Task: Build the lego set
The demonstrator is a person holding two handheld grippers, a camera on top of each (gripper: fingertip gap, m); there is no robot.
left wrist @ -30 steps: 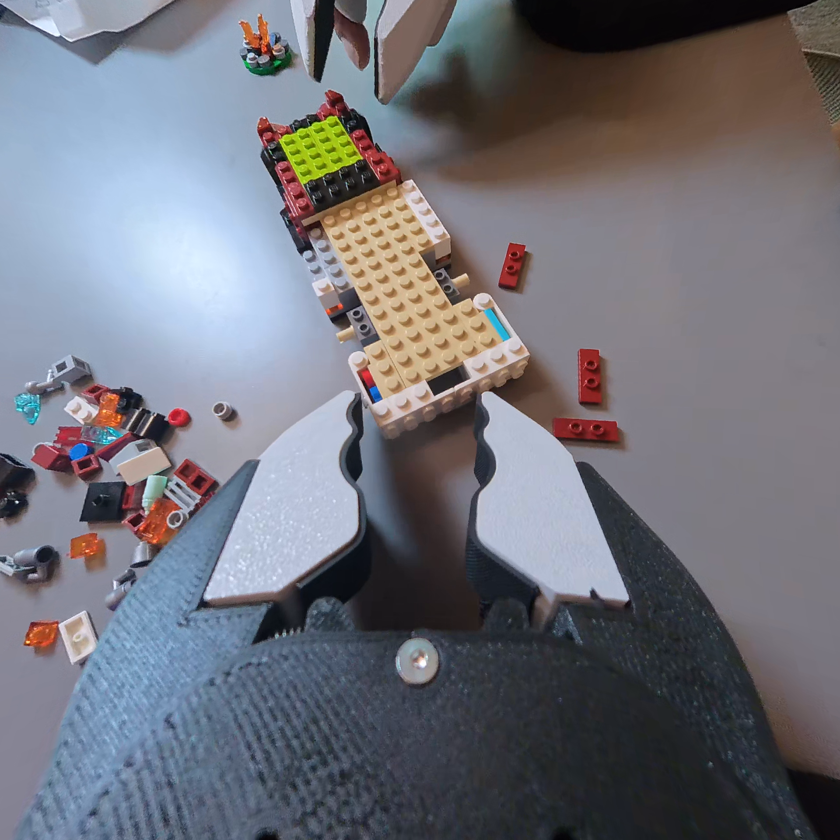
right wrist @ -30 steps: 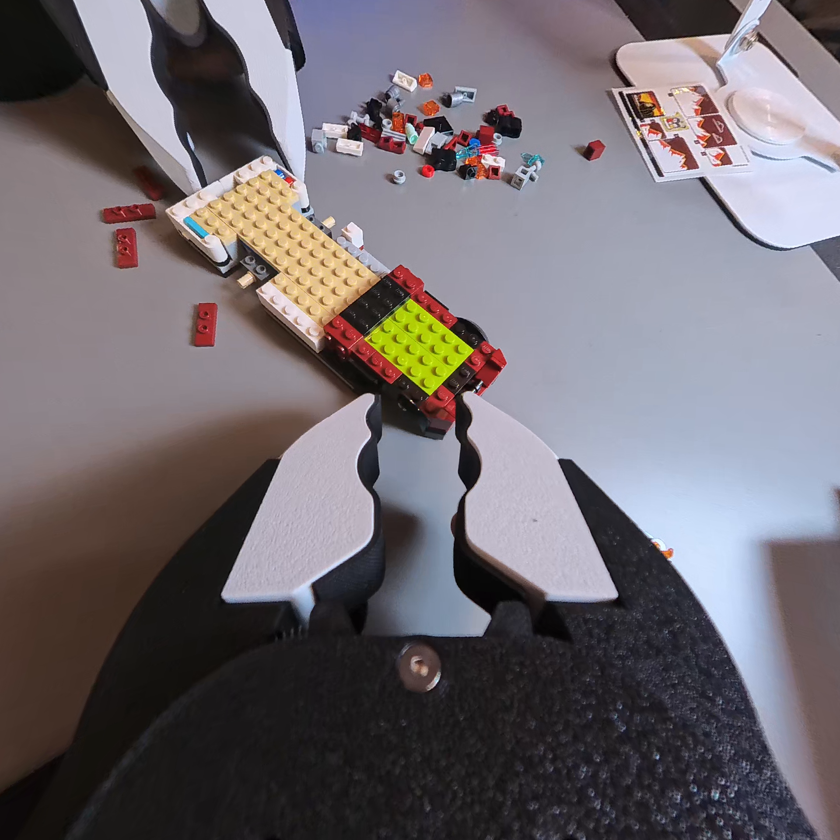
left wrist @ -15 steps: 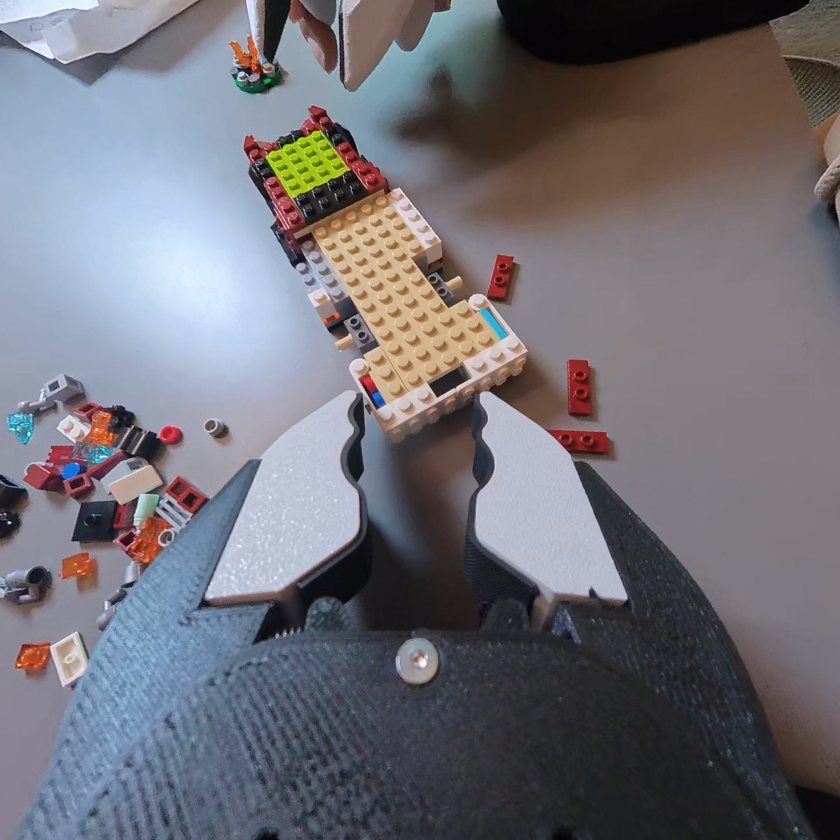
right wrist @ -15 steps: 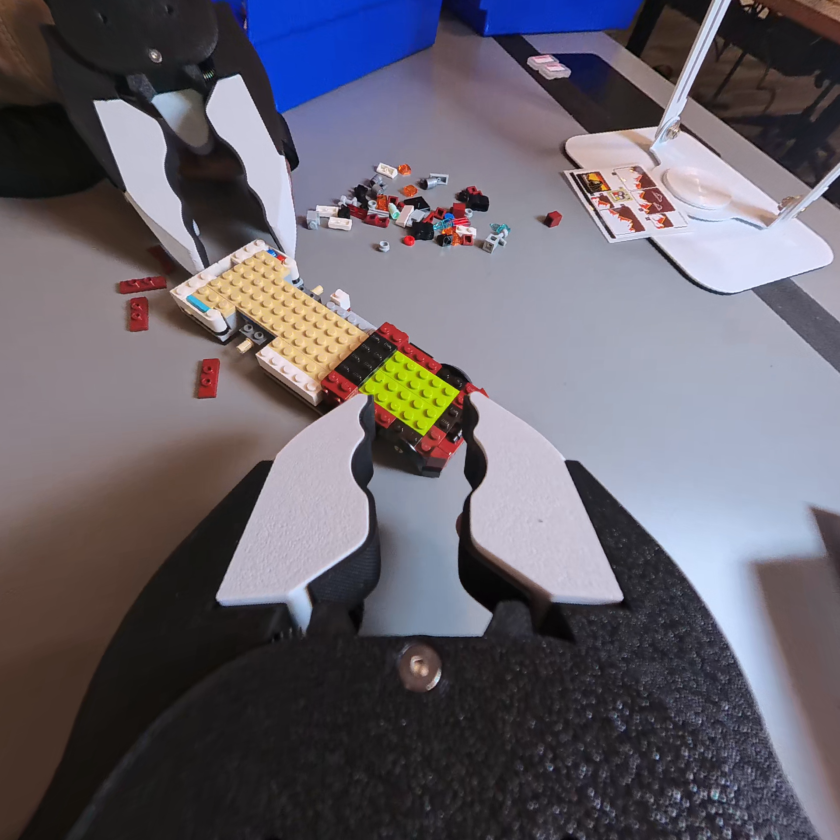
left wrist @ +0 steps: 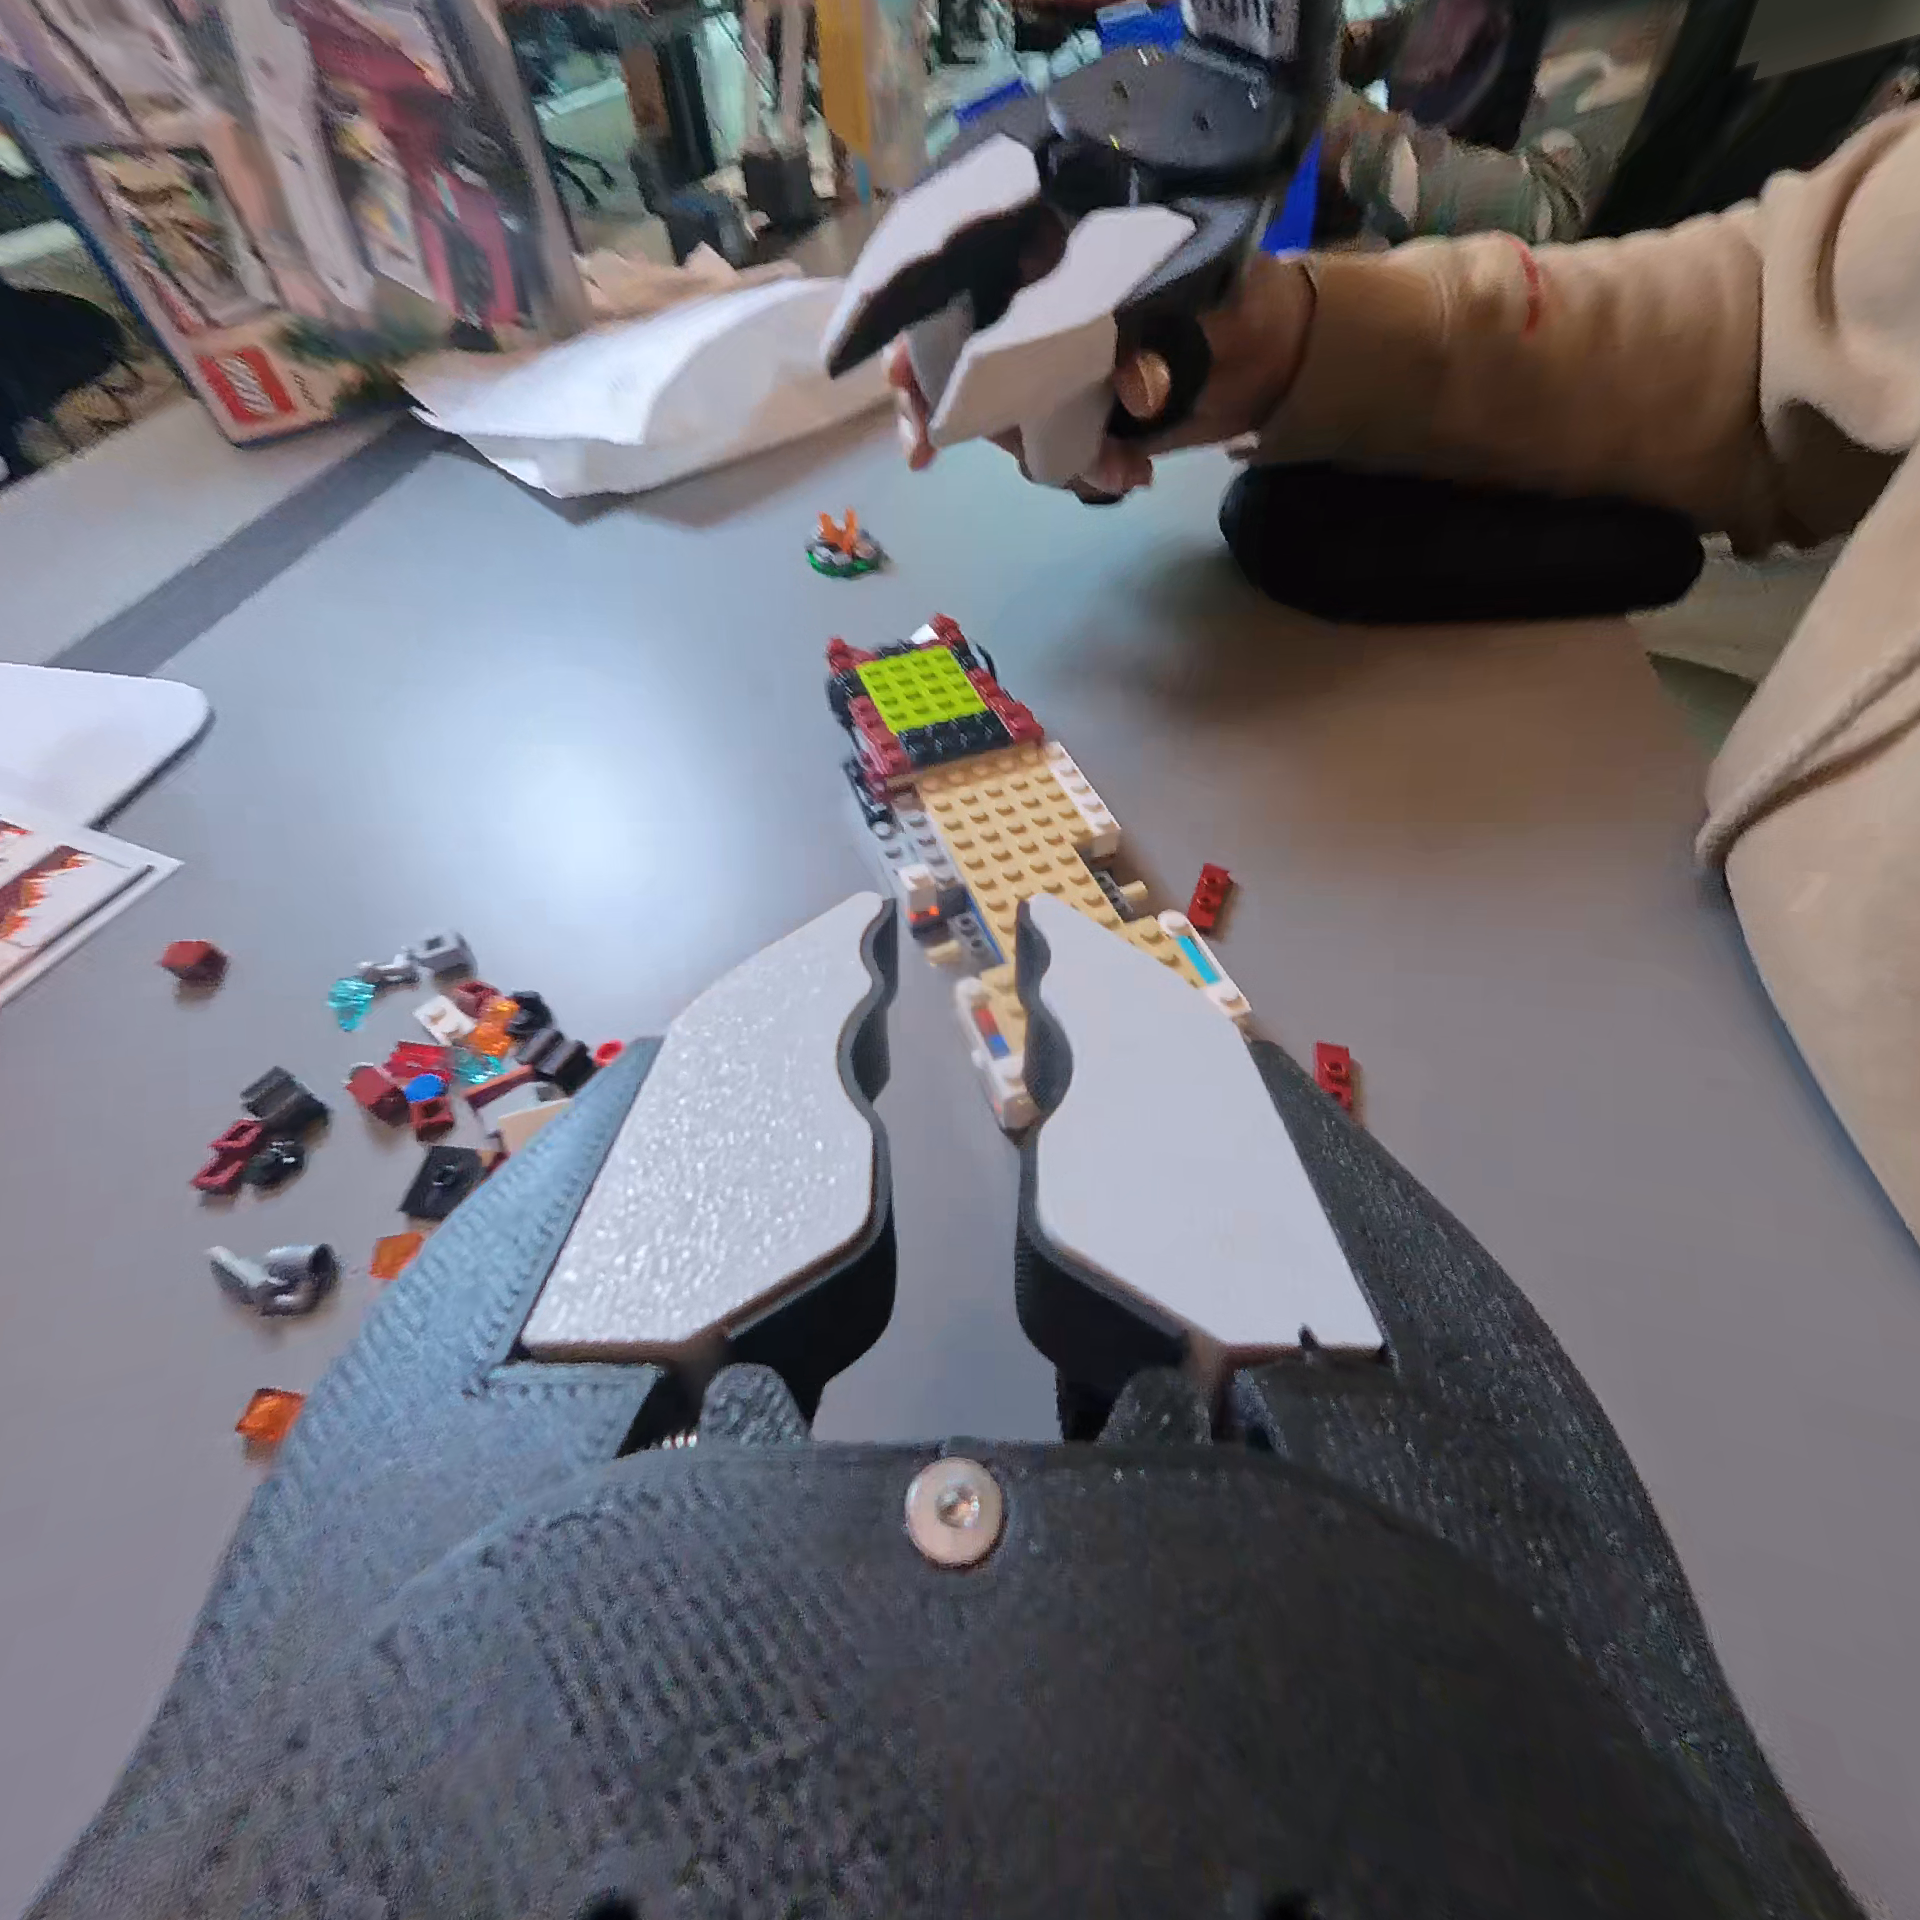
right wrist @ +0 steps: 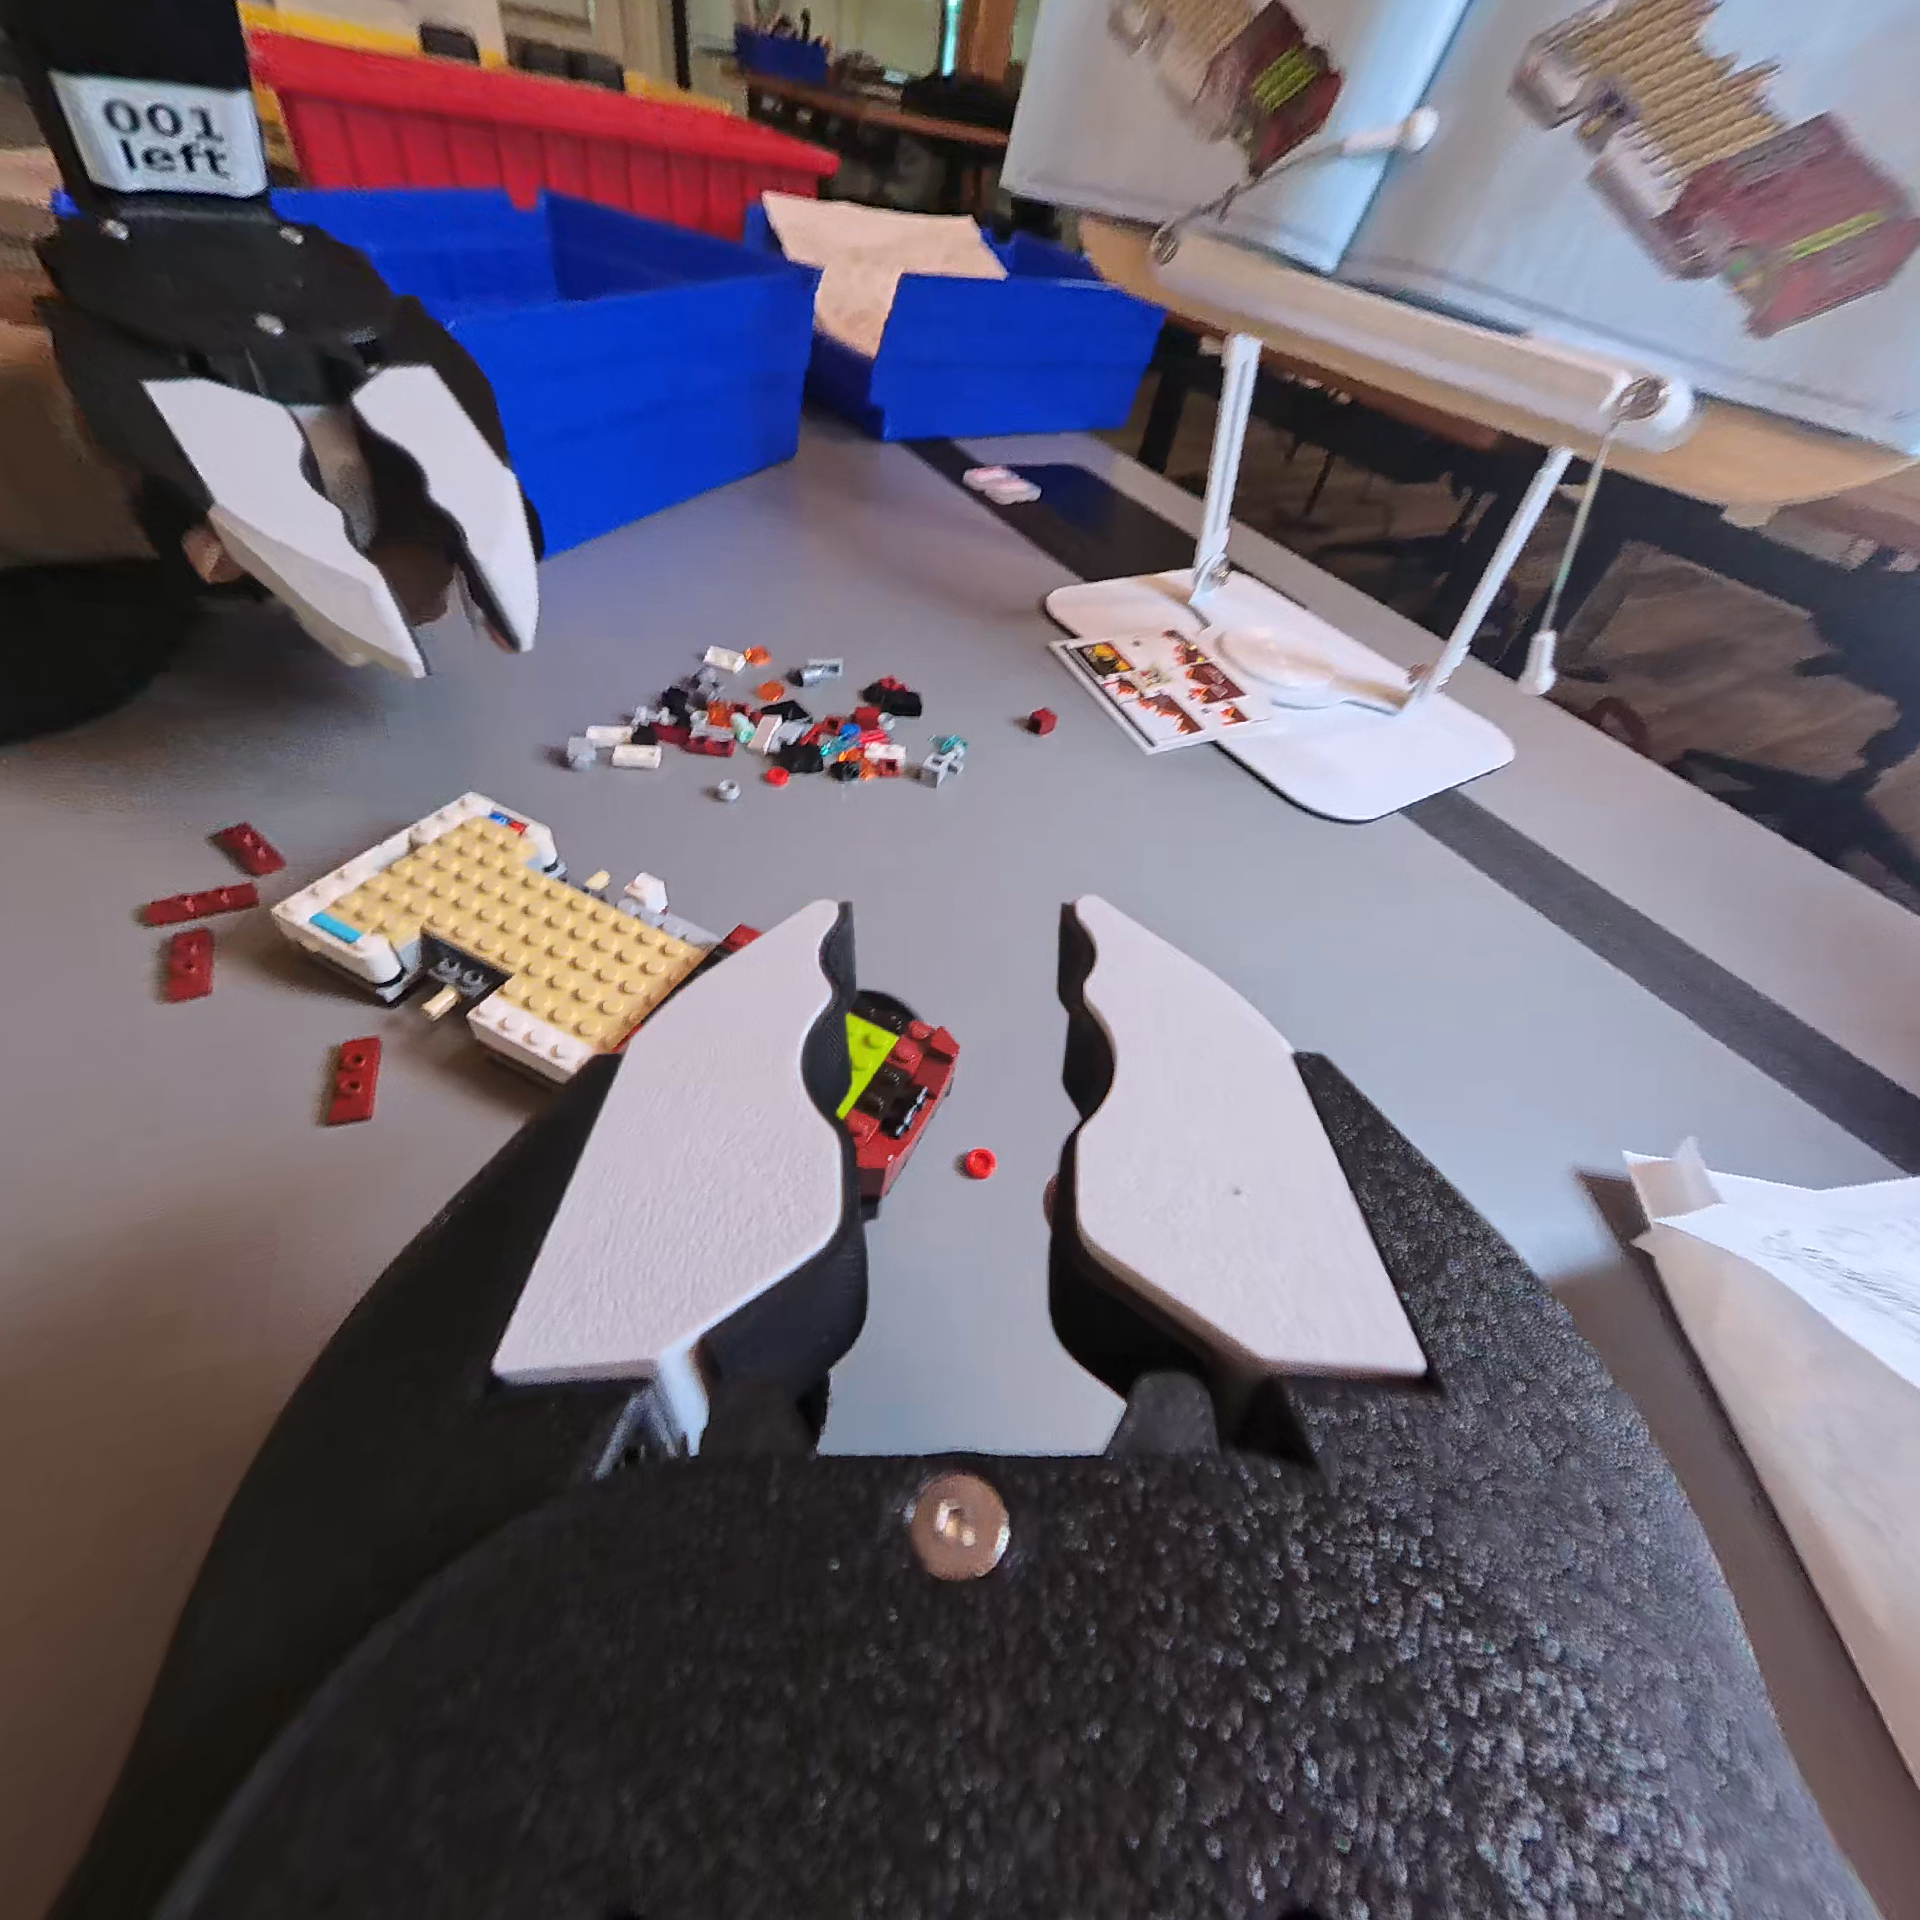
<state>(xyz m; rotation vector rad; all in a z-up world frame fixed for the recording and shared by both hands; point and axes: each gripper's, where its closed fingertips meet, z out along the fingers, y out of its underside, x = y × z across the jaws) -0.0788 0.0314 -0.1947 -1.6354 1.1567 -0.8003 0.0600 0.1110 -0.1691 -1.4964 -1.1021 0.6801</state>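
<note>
A long brick model [left wrist: 1003, 821] with a tan studded deck, white edges and a lime and dark red end [left wrist: 920, 681] lies flat on the grey table [left wrist: 520, 748]. My left gripper [left wrist: 954, 914] hovers above its white end, its jaws a little apart with nothing between them. The right wrist view shows the left gripper [right wrist: 462, 649] raised at the upper left, empty. My right gripper [right wrist: 956, 914] is open and empty above the lime end [right wrist: 868, 1049] of the model [right wrist: 520, 925]. The left wrist view shows the right gripper [left wrist: 894, 400] held high by a hand.
Loose small pieces [right wrist: 769, 717] lie beyond the model. Dark red plates [right wrist: 197, 904] lie by its white end, and a red round stud [right wrist: 977, 1164] lies near my right fingers. A white stand base [right wrist: 1351, 758] with a picture sheet, blue bins [right wrist: 644, 343] and white paper [right wrist: 1818, 1351] ring the table. There is about 15 cm between the tips of the two grippers. My left tips are about 20 cm from the red round stud [right wrist: 977, 1164], my right tips only 9 cm.
Both grippers have lifted up and away from the ends of the model, which stays on the table. My left jaws have narrowed on nothing. My right jaws stay open.
</note>
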